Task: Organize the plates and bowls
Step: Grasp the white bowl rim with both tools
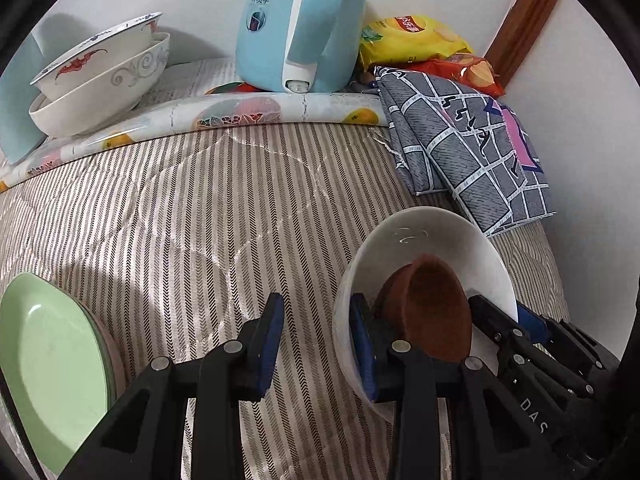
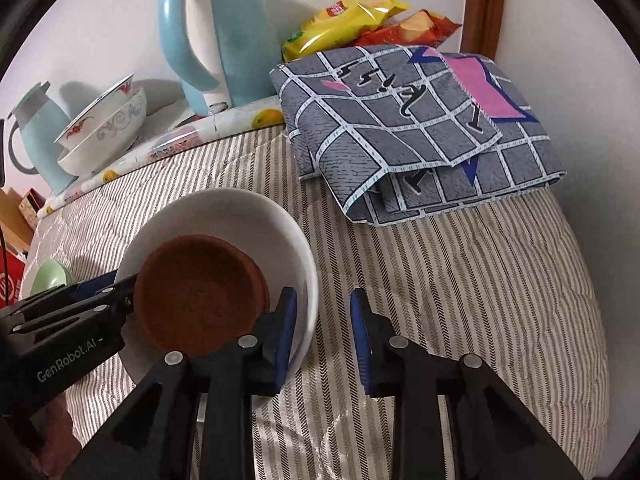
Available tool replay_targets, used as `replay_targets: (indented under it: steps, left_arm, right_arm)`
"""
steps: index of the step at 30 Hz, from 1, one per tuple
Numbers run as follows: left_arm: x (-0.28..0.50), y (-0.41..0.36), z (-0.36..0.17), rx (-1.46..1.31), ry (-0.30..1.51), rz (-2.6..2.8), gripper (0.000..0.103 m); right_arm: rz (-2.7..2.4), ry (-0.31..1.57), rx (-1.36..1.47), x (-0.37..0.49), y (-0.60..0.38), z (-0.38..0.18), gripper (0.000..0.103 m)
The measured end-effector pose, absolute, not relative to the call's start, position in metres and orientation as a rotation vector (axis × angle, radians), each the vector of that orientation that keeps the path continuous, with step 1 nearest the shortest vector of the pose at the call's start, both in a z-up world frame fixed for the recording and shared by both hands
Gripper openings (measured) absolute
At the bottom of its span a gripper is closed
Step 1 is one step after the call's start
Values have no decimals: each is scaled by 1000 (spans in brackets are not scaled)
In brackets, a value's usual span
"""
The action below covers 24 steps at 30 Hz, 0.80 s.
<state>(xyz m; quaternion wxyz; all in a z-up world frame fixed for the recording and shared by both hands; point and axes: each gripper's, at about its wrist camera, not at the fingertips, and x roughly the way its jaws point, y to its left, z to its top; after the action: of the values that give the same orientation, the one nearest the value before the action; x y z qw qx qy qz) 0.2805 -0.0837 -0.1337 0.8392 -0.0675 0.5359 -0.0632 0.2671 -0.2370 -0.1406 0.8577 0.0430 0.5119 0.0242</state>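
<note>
Striped quilted bed [image 2: 460,300] | white bowl [image 2: 288,232] holding brown dish [image 2: 200,300], lower left | your left hand-held gripper [image 1: 318,344] and right hand-held gripper [image 2: 324,336] each straddle its rim, neither visibly clamped | rigid, slick, breakable: pinch rim.

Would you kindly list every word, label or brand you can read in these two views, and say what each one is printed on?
"双层保温 不烫手": on the blue kettle.
"GenRobot.AI": on the left gripper, in the right wrist view.
"DAS": on the right gripper, in the left wrist view; the rest is cut off.
Yellow snack bag: red logo too blurred to read.
Folded grey cloth: black characters, not legible.
</note>
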Motion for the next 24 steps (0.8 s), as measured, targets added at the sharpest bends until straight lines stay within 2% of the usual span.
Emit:
replay_targets:
  steps: [4,8,24]
  left_arm:
    - [284,-85,-137,-134,1139,-137,32]
    - [287,-86,-141,-129,1147,-138,32]
    - [285,-82,-144,-170,1114,-138,32]
  right_arm:
    - [46,1079,77,269,-235,-144,28]
    - [34,1077,61,271,-233,-146,33]
    - [50,1087,96,277,-239,-148,36]
